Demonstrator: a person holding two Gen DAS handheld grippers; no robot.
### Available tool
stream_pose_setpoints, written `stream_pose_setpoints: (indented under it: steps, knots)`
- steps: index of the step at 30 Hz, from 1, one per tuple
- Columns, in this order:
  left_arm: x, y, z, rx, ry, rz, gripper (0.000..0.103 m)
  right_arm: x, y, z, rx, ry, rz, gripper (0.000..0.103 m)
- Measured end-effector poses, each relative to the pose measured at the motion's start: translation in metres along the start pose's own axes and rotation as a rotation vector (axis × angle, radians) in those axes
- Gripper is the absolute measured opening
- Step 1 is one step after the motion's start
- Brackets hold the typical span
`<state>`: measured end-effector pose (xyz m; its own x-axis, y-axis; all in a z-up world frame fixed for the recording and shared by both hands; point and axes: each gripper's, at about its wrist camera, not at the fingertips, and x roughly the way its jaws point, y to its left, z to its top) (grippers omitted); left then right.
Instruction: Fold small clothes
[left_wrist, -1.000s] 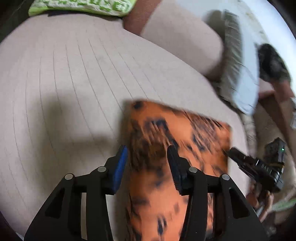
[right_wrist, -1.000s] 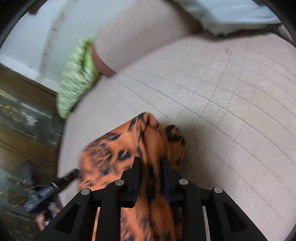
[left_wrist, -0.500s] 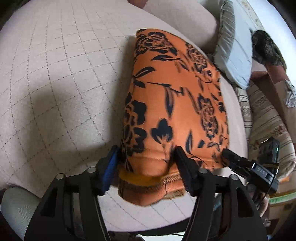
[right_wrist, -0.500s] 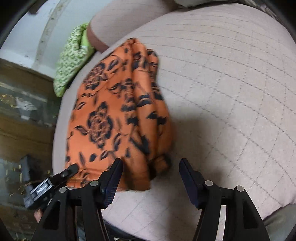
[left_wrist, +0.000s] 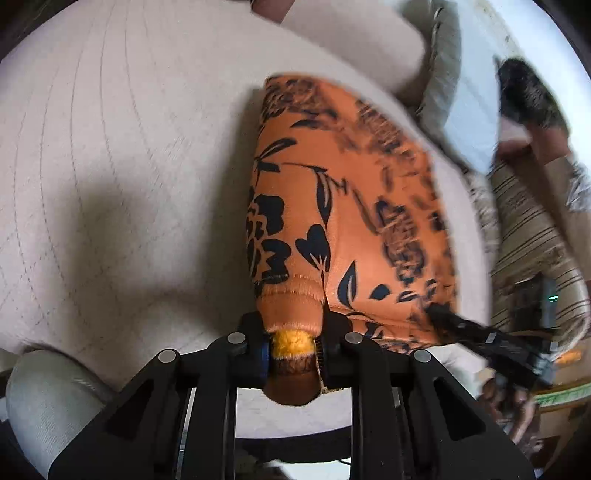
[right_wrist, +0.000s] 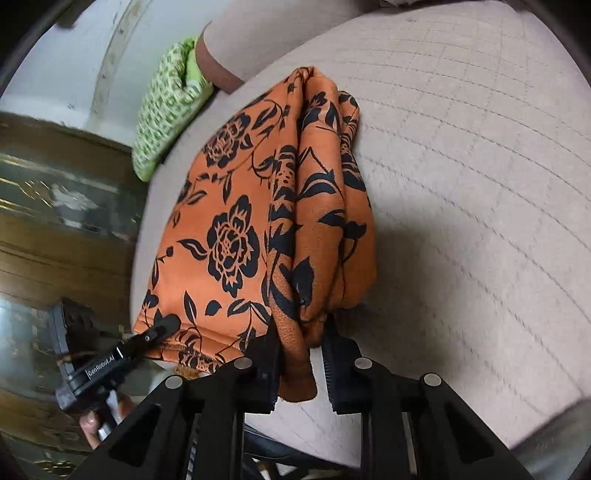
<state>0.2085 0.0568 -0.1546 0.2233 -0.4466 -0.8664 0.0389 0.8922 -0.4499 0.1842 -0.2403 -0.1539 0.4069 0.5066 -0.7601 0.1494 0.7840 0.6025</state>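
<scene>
An orange garment with a black flower print (left_wrist: 351, 206) lies folded on a beige quilted cushion (left_wrist: 129, 147). My left gripper (left_wrist: 293, 332) is closing on the garment's near hem, and its pads press a bunched corner with a yellow inner layer. In the right wrist view the same garment (right_wrist: 236, 221) shows a thick fold along its right side. My right gripper (right_wrist: 301, 343) is closing on the near end of that fold, with fabric squeezed between its jaws. Each view shows the other gripper at the garment's near edge: the right one (left_wrist: 480, 339) and the left one (right_wrist: 122, 354).
A green patterned cloth (right_wrist: 166, 107) lies at the far edge of the beige cushion (right_wrist: 461, 184). A grey pillow (left_wrist: 465, 110) and a striped cushion (left_wrist: 528, 221) sit to the right. Dark wooden flooring (right_wrist: 55, 240) lies beyond the cushion's left edge.
Both grippers let go of the garment, drew back to its near edge with jaws wide, and have now closed on the hem and the fold. The garment lies flatter.
</scene>
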Motion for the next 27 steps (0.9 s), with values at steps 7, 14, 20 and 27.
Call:
stream_pose_setpoints:
  steps: [7, 14, 20, 27]
  knots:
    - [-0.006, 0.000, -0.007, 0.021, -0.019, 0.029, 0.039, -0.004, -0.019, 0.000, 0.026, -0.025, 0.041, 0.036]
    - [-0.004, -0.002, -0.002, 0.048, -0.045, 0.064, 0.051, -0.027, -0.012, 0.022, -0.072, -0.130, -0.139, 0.068]
    - [0.014, 0.002, 0.000, 0.026, -0.012, 0.066, 0.055, -0.006, -0.005, 0.050, -0.078, -0.120, -0.186, 0.068]
    - [0.014, -0.004, 0.005, 0.035, -0.035, 0.071, 0.055, 0.010, -0.007, 0.052, -0.035, -0.120, -0.154, 0.049]
